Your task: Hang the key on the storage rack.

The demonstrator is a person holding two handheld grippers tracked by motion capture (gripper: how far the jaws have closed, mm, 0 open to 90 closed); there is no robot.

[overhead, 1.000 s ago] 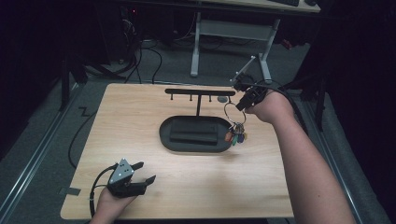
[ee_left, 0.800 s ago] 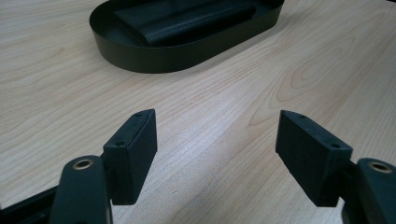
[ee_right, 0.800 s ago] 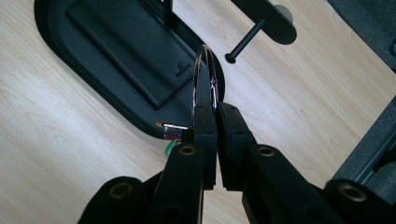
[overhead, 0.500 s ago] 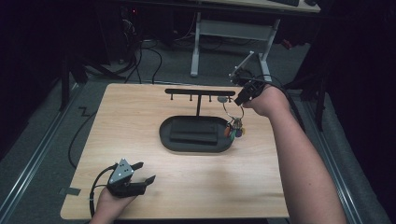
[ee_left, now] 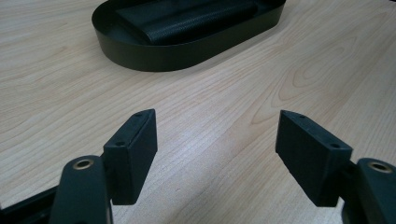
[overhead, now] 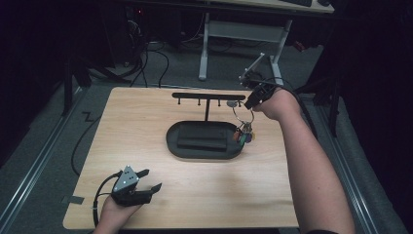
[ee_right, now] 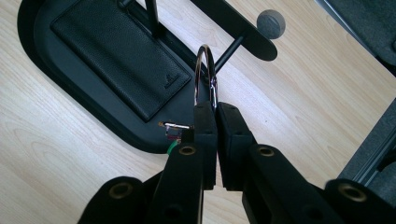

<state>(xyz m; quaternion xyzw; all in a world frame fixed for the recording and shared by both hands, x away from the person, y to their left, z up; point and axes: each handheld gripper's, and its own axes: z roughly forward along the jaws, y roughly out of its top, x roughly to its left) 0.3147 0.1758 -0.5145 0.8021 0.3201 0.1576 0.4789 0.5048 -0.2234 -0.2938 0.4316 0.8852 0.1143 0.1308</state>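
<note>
The right gripper [ee_right: 216,109] is clamped on the key ring [ee_right: 206,74], holding it beside the rack's [overhead: 208,96] 3 o'clock end, keys [overhead: 244,136] hanging over the tray [overhead: 171,141] rim. The left gripper [ee_left: 215,144] rests wide open and empty at the table's [overhead: 146,117] 7 o'clock corner. The tray holds a wallet [ee_right: 116,56].

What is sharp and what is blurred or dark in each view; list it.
High view: table evenly lit, surroundings nearly black, key ring small and soft. Left gripper view: wood grain crisp, black tray in focus, open left gripper slightly soft. Right gripper view: the ring's metal glints between the shut right gripper fingers; wallet texture clear.
</note>
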